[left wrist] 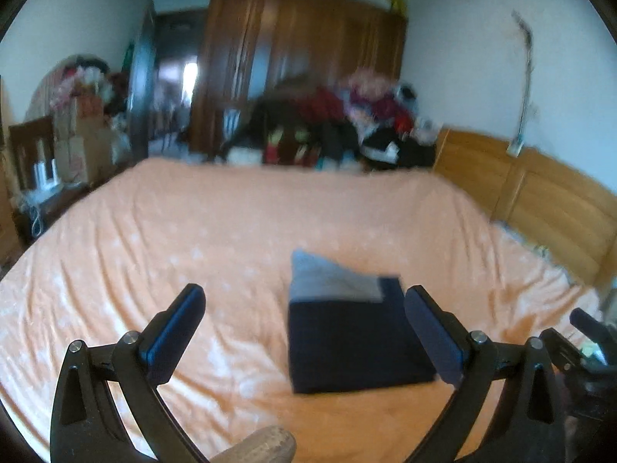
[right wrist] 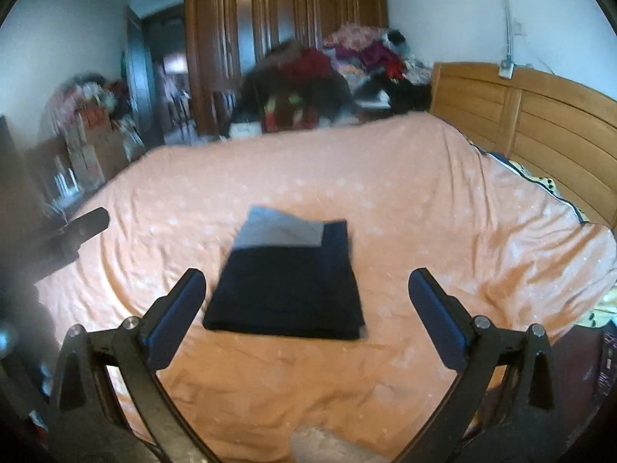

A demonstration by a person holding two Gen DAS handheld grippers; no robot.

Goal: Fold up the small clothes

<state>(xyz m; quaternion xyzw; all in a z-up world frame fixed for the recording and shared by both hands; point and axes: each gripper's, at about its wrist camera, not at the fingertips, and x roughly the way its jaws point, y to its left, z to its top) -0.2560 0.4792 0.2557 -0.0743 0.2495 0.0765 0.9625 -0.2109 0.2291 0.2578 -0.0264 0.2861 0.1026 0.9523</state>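
I see both grippers' fingers released: left gripper (left wrist: 304, 310), right gripper (right wrist: 306, 293), folded navy-and-grey cloth garment (right wrist: 287, 277) lying ahead between them on the orange-sheeted bed (right wrist: 385, 200).

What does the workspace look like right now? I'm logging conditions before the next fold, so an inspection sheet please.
Surface: bed with an orange bedspread, wrinkled, faint pale dots.
Job's things: dark navy folded garment lying flat on the bedspread, a grey folded piece at its far end, partly tucked under or into it.
Clutter: nothing seen on the bedspread near the garment.
Grippers: left gripper open, holding nothing; right gripper open, holding nothing; both hover short of the garment.
Cables: a cord runs down the wall to a socket above the headboard.
Surroundings: wooden headboard, wooden wardrobe, heaped clothes pile beyond the bed, boxes by the doorway.
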